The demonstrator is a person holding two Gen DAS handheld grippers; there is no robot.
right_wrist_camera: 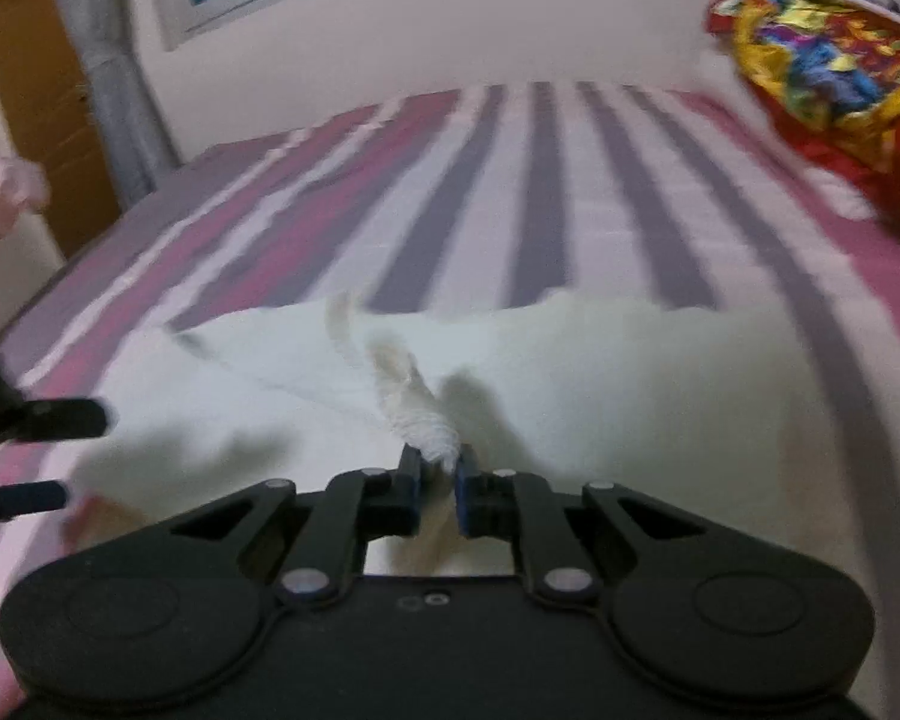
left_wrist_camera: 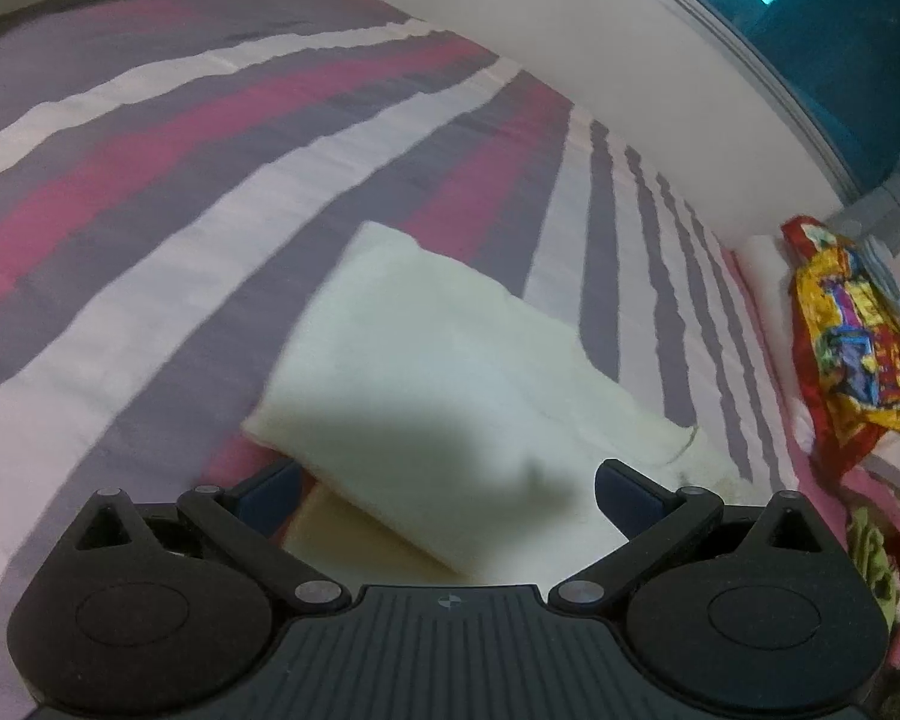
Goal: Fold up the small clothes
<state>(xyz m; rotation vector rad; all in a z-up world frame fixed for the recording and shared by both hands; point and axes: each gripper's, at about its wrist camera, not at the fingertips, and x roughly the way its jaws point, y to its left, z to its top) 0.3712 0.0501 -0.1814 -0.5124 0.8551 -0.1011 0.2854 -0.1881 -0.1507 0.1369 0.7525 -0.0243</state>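
Observation:
A small white garment [left_wrist_camera: 450, 384] lies partly folded on the striped bedsheet [left_wrist_camera: 150, 192]. My left gripper [left_wrist_camera: 444, 495] is open, its jaws wide apart on either side of the garment's near edge, not gripping it. In the right wrist view the white garment [right_wrist_camera: 570, 372] spreads across the bed, and my right gripper [right_wrist_camera: 439, 483] is shut on a bunched, ribbed edge of it, lifting that edge slightly. The left gripper [right_wrist_camera: 60, 450] also shows open at the left edge of the right wrist view.
A bright red and yellow patterned cloth [left_wrist_camera: 852, 336] lies at the right side of the bed, also in the right wrist view [right_wrist_camera: 822, 60]. A white wall and a window [left_wrist_camera: 810, 18] stand behind the bed. A pink cloth [right_wrist_camera: 0, 204] hangs at far left.

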